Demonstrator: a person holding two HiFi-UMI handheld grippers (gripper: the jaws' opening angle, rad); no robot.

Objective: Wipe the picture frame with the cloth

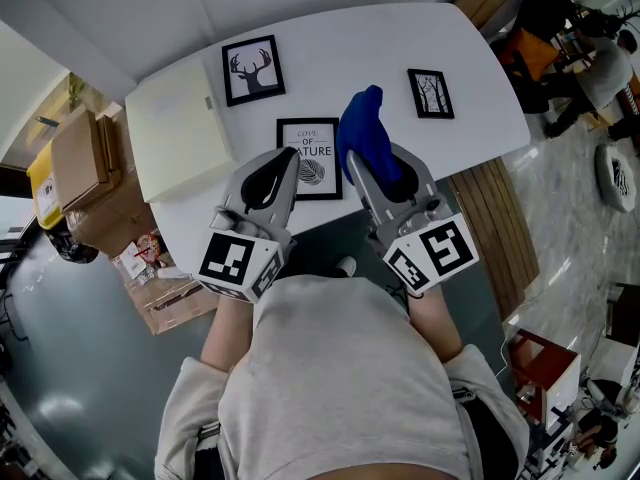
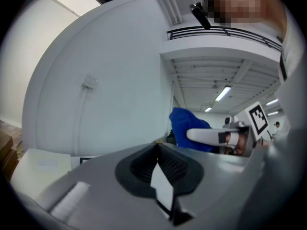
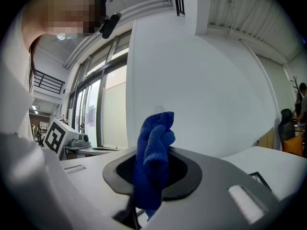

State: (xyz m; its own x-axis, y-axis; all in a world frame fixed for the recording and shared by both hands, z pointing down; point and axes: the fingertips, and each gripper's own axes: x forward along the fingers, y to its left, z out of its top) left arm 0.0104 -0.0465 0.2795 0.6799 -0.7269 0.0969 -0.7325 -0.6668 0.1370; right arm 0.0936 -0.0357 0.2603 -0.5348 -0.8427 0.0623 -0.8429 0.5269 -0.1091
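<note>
Blue cloth (image 1: pixel 368 133) sits clamped in the right gripper (image 1: pixel 384 180), centre frame; left gripper (image 1: pixel 281 168) closed, empty. Unheld, the picture frame (image 1: pixel 312 138) may slide across the worktop (image 1: pixel 340 58).

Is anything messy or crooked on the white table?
Nothing spilled or broken. The three picture frames lie flat, each turned a little differently: the deer frame, the lettered frame and the tree frame. The blue cloth sits bunched in the right tongs.
</note>
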